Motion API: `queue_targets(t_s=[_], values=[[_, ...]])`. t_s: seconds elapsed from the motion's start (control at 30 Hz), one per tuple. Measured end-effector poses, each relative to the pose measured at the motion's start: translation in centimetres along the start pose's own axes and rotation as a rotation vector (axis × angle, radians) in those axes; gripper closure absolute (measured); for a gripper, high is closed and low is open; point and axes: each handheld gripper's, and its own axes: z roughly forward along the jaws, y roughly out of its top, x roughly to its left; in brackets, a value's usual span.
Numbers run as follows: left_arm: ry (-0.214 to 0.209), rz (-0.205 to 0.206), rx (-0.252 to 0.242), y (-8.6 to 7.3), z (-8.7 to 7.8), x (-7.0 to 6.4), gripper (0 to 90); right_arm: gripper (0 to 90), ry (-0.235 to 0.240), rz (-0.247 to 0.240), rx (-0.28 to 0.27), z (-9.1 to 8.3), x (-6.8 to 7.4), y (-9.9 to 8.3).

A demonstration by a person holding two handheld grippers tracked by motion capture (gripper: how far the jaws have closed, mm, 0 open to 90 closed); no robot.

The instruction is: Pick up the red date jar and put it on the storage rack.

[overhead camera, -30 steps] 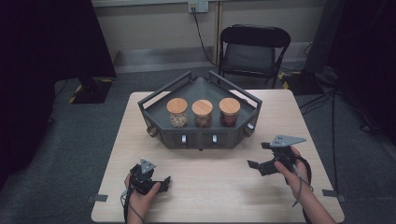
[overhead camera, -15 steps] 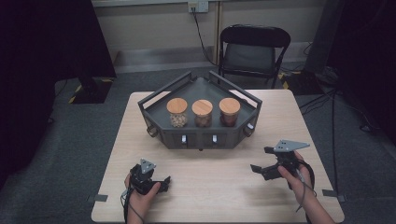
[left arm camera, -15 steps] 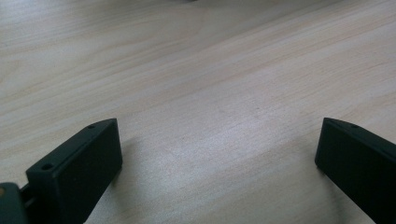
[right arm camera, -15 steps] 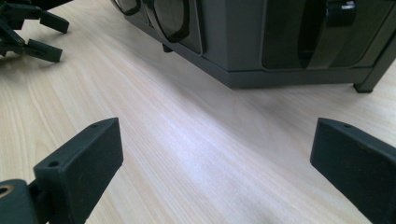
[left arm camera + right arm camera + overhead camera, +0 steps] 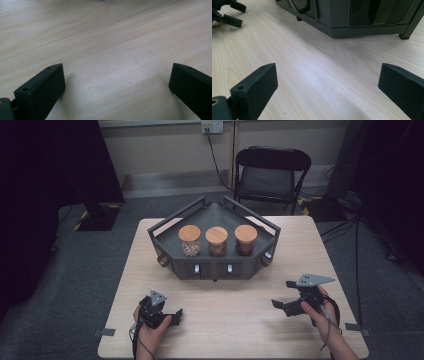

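Three jars, the left jar (image 5: 190, 240), middle jar (image 5: 216, 242) and right jar (image 5: 245, 240), stand in a row, each under a wooden lid, on the dark rack (image 5: 172, 265) at centre frame of the high view; fill is pale in the left jar, brown in the other two, too small to identify. The left gripper (image 5: 172, 312), lower left, and the right gripper (image 5: 283, 294), lower right, have jaws spread, holding nothing, low over the table (image 5: 230, 320). In the right gripper view the rack (image 5: 342, 17) is cut off at the upper edge.
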Motion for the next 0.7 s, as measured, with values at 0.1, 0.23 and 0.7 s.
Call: queue_targets(t_s=[0.1, 0.23, 0.7], values=[[0.000, 0.000, 0.000, 0.0, 0.0, 0.0, 0.3, 1.8, -0.001, 0.000, 0.000, -0.1, 0.0, -0.3], [0.000, 0.000, 0.000, 0.0, 0.0, 0.0, 0.3, 1.8, -0.004, 0.002, 0.005, -0.1, -0.1, -0.6], [0.000, 0.000, 0.000, 0.0, 0.0, 0.0, 0.3, 1.8, -0.006, 0.009, 0.015, -0.4, -0.2, -1.7]])
